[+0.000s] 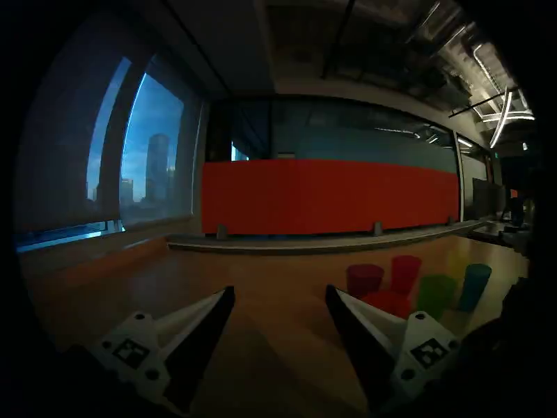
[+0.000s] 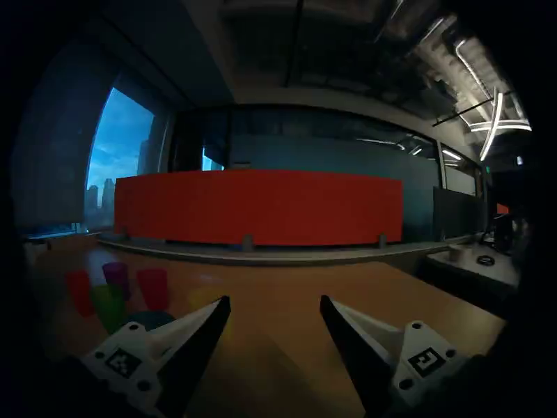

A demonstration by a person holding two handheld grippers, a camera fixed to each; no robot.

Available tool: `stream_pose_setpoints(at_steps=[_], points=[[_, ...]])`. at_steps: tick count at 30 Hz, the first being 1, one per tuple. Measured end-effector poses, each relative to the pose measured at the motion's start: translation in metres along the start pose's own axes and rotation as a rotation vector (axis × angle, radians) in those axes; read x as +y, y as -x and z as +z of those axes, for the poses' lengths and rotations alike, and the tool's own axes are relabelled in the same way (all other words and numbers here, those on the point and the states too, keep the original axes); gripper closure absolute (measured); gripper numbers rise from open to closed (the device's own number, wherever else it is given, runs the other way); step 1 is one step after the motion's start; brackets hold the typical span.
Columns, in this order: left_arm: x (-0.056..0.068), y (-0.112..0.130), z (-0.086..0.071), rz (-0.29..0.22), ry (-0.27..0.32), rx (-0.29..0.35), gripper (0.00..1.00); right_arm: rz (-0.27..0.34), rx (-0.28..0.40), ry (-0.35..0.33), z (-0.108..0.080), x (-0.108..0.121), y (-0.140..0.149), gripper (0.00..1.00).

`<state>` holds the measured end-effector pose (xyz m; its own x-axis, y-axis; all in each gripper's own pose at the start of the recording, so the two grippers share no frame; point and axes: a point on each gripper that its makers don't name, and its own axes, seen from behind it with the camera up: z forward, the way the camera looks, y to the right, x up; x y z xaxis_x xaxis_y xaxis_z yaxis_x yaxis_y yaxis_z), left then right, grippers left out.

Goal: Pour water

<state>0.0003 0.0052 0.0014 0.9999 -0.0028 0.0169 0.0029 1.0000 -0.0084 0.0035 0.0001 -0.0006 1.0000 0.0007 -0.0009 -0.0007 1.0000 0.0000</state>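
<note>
We hold our left gripper (image 1: 279, 288) with fingers spread wide and empty; colored cups (image 1: 405, 273) stand on the counter (image 1: 264, 279) at 4 o'clock, beyond the right finger. Our right gripper (image 2: 274, 298) gapes empty too, cups at 8 o'clock.

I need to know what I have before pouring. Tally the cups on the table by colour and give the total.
Red cups: 2
Purple cup: 1
Green cup: 1
Teal cup: 1
Yellow cup: 1 (faint in the dim light, less sure)
Total: 6 cups
</note>
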Motion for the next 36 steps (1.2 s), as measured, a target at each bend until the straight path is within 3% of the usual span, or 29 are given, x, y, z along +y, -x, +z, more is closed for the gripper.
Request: stream_pose_setpoints(at_steps=[5, 10, 20, 29, 36], points=[[0.012, -0.018, 0.003, -0.011, 0.024, -0.005, 0.04, 0.014, 0.006, 0.000, -0.005, 0.004, -0.030, 0.00], [0.020, -0.053, 0.002, -0.007, 0.051, 0.012, 0.04, 0.032, -0.014, -0.016, -0.008, 0.007, -0.055, 0.00], [0.020, -0.115, 0.002, 0.037, 0.072, -0.001, 0.04, 0.051, -0.046, -0.067, -0.003, -0.002, -0.110, 0.00], [0.023, -0.159, 0.008, 0.013, 0.102, -0.030, 0.04, 0.069, -0.056, -0.133, 0.006, -0.023, -0.165, 0.00], [0.028, -0.178, 0.014, 0.007, 0.146, -0.045, 0.04, 0.065, -0.070, -0.164, 0.011, -0.033, -0.178, 0.00]])
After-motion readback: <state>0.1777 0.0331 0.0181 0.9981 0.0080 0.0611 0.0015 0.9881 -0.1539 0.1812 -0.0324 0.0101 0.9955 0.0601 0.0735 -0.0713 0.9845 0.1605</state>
